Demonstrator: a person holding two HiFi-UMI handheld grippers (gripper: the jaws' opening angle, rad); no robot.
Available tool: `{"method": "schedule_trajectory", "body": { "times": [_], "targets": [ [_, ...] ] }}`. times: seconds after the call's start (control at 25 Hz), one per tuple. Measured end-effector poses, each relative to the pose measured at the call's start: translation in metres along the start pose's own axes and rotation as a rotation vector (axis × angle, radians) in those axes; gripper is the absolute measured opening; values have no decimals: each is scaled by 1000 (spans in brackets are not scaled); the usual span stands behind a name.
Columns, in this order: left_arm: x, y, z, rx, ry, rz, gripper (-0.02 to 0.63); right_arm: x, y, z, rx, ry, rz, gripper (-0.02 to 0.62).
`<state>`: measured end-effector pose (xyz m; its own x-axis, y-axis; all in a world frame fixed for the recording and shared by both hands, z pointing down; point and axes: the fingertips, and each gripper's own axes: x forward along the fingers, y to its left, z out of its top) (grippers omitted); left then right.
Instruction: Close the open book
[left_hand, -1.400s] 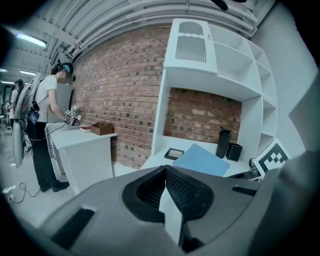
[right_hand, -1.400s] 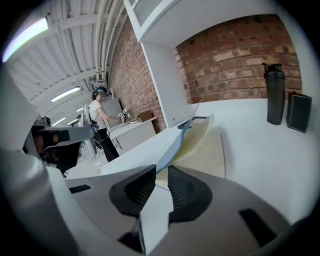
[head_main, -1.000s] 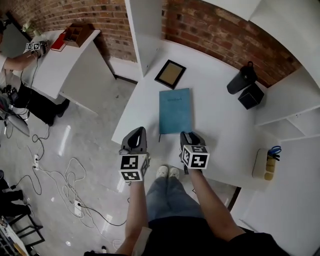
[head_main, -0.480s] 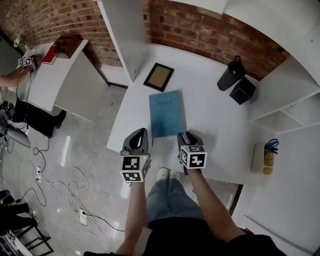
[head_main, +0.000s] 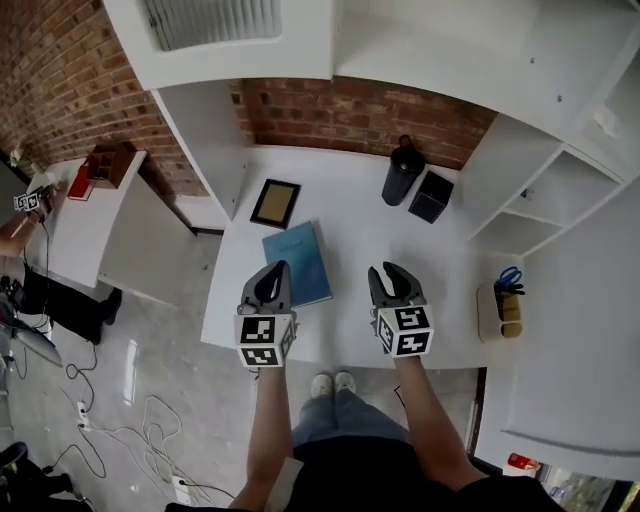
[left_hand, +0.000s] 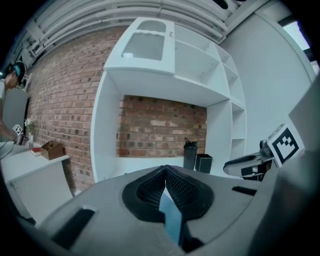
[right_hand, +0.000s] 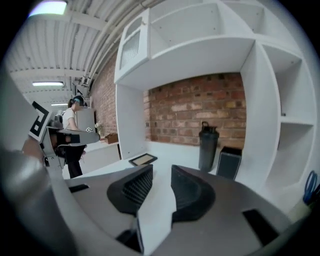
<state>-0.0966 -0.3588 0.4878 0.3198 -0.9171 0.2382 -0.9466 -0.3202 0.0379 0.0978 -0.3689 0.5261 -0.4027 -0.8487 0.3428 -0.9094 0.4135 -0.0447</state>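
The teal book (head_main: 295, 262) lies closed and flat on the white table (head_main: 350, 235), a little askew. My left gripper (head_main: 268, 283) hovers over the book's near left corner with its jaws shut and empty. In the left gripper view a strip of the book's cover (left_hand: 171, 220) shows below the meeting fingertips of that gripper (left_hand: 165, 169). My right gripper (head_main: 392, 280) is to the right of the book, over bare table. Its jaws are closing with nothing between them, and a clear gap still shows in the right gripper view (right_hand: 161, 172).
A framed picture (head_main: 275, 203) lies beyond the book. A dark bottle (head_main: 401, 172) and a black box (head_main: 430, 196) stand at the back by the brick wall. A holder with scissors (head_main: 500, 305) sits at the right. White shelving surrounds the table, and its near edge is just below both grippers.
Both grippers have lifted and drawn back from the book's near edge. The right one has shifted right, off the book. The head view has tilted up, showing more shelving.
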Motion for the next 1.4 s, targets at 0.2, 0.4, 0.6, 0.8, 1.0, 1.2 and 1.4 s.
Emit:
{"method": "schedule_trajectory", "body": {
  "times": [0.2, 0.4, 0.6, 0.8, 1.0, 1.2, 1.4],
  "targets": [
    [16, -32, 47, 59, -63, -67, 9, -44, -39, 61, -86, -173, -86, 64],
    [26, -58, 89, 122, -137, -119, 9, -80, -69, 99, -94, -295, -167, 39],
    [29, -76, 113, 152, -181, -143, 9, -106, -94, 124, -82, -377, -223, 8],
    [27, -81, 124, 165, -200, -145, 9, -117, -104, 137, -65, -418, -241, 0],
    [26, -86, 126, 170, -206, -146, 9, -117, -103, 138, -52, -429, -228, 0],
    [24, -87, 122, 169, -200, -138, 9, -118, -107, 133, -37, -422, -226, -2],
    [23, -87, 119, 168, -193, -134, 9, -119, -111, 130, -27, -412, -231, -2]
  ]
}}
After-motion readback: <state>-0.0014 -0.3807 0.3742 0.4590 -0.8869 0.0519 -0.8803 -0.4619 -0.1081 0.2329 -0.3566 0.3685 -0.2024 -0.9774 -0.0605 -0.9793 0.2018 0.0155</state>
